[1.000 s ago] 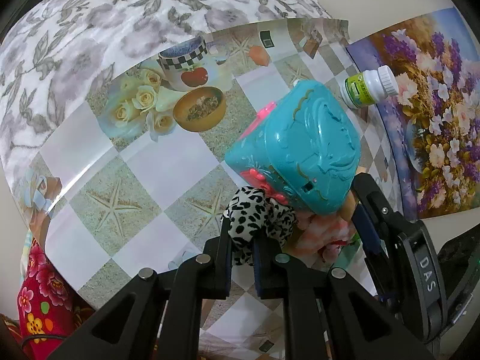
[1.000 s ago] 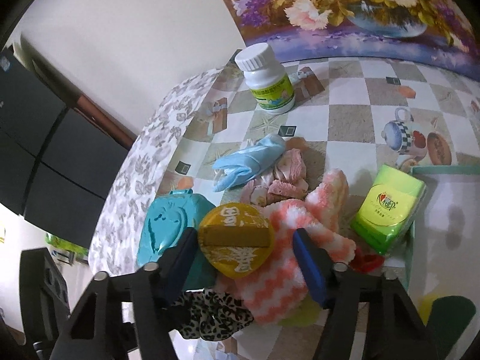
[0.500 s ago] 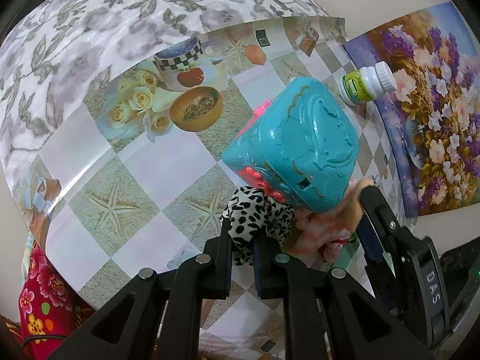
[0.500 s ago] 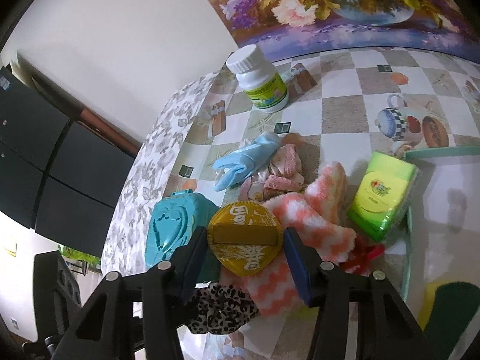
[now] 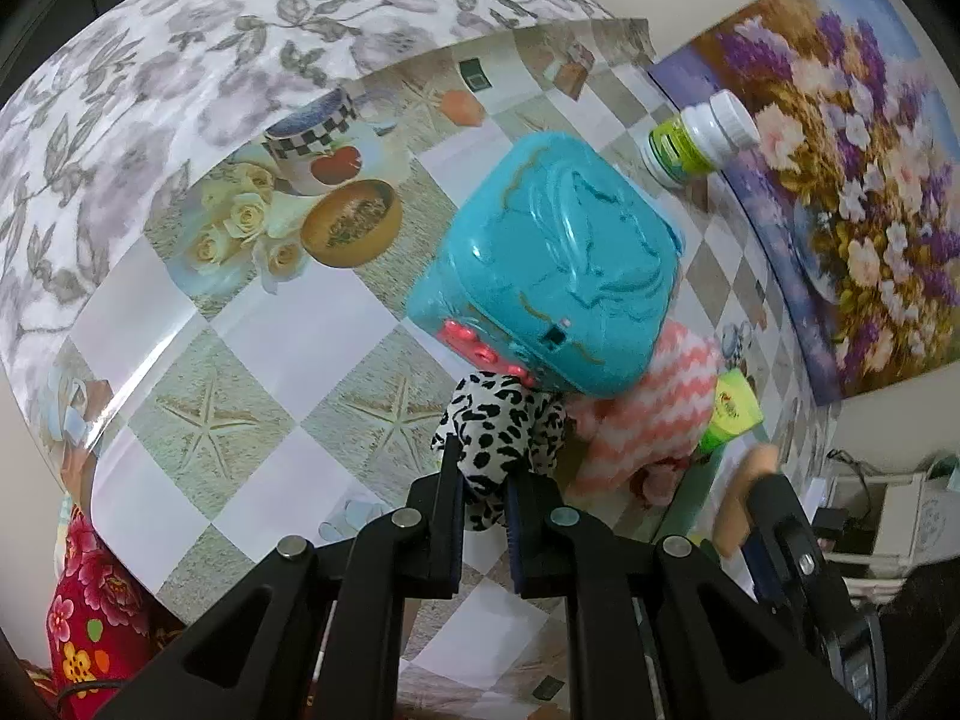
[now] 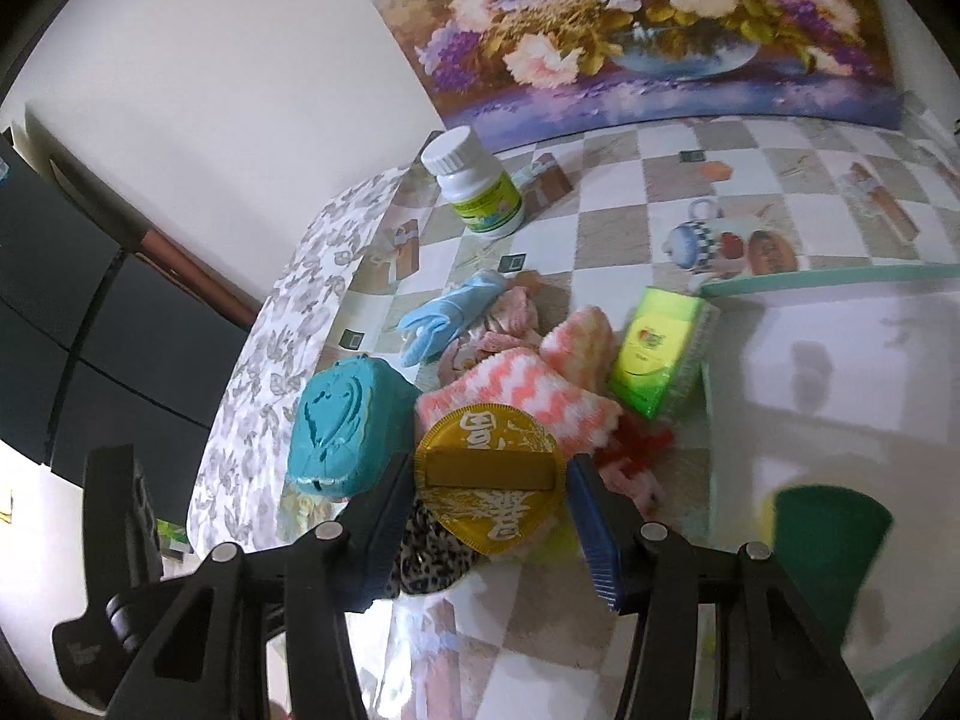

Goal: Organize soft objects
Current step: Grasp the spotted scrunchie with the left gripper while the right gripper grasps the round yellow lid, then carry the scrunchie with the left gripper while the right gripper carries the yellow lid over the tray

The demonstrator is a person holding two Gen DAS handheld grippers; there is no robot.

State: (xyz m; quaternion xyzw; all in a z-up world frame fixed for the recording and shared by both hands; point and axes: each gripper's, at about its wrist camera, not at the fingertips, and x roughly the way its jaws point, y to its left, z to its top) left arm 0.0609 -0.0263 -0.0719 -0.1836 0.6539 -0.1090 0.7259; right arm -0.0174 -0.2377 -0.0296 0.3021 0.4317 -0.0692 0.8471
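**Soft things piled on the checked table**

Checked oilcloth with starfish and teacup prints covers the table (image 5: 252,354) where we work, and a flower painting (image 6: 648,24) leans on the wall behind it.

Nearest us, our left gripper (image 5: 483,498) has its fingers clenched on the leopard-print scrunchie (image 5: 504,426), which lies on the table against the near edge of the teal plastic box (image 5: 552,276). Our right gripper (image 6: 489,516) holds a round gold lid with white characters (image 6: 489,477) between its fingers, which press on its two sides.

Just past the lid lies the pink-and-white zigzag cloth (image 6: 528,384), touching the teal box on one side and a green packet (image 6: 654,348) on the other. A red piece (image 6: 636,441) shows at the cloth's near edge; we cannot tell what it is. Beside the packet begins a pale tray with a green rim (image 6: 840,273), and a dark green thing (image 6: 828,540) lies blurred in its near part.

Farther on, a light blue glove (image 6: 450,312) rests beside a crumpled pink fabric (image 6: 510,318). Farthest, near the painting, a white bottle with a green label (image 6: 474,180) stands upright.
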